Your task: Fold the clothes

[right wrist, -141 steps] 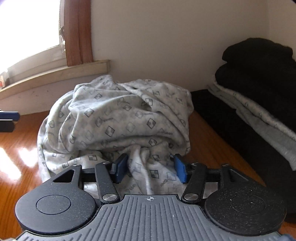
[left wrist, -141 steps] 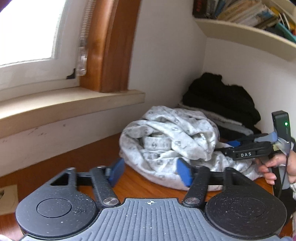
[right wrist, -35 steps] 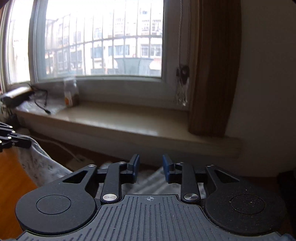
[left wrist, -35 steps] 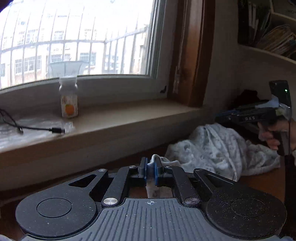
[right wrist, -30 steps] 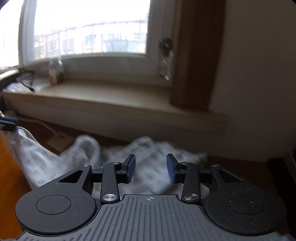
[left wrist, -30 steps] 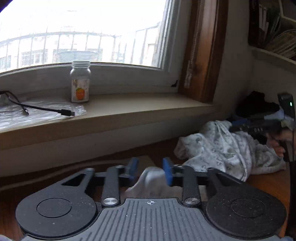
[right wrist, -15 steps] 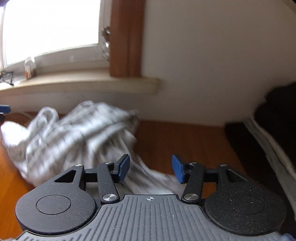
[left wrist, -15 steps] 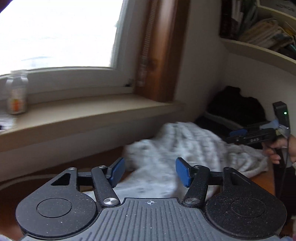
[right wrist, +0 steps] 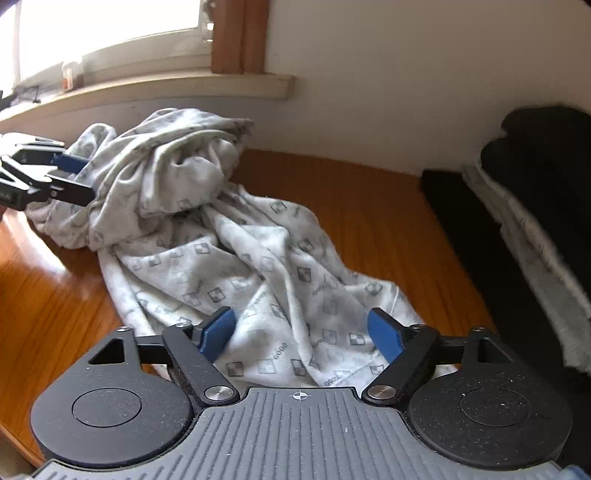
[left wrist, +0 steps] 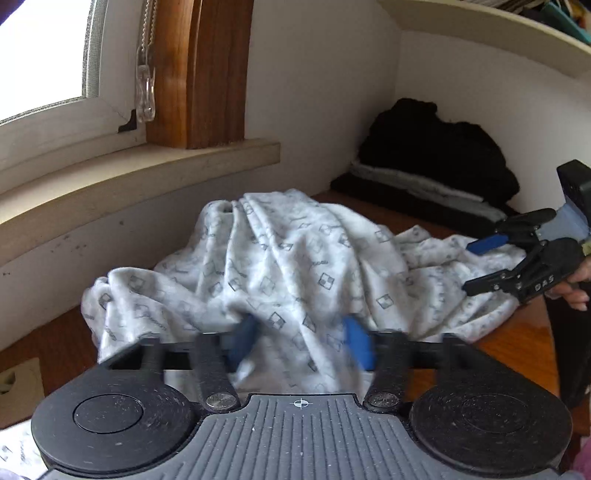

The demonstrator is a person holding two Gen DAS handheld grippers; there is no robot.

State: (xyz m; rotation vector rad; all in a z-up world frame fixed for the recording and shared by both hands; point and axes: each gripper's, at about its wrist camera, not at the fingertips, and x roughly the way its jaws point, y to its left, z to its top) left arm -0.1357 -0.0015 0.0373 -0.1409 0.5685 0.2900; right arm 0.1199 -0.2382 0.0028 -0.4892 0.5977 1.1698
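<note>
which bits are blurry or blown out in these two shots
Left wrist view: the left gripper fingers are motion-smeared, the patterned garment is slightly soft, and the window is blown out white. Right wrist view: the right gripper is sharp, the window is overexposed, glare streaks the wooden table, and straight edges bow from fisheye distortion.

The black left gripper with blue pads (left wrist: 301, 345) is held low, its jaws spread wide with nothing clamped between them. The matching black right gripper with blue pads (right wrist: 303, 332) is likewise held with jaws wide apart, gripped at its handle by a hand (left wrist: 576, 286).
</note>
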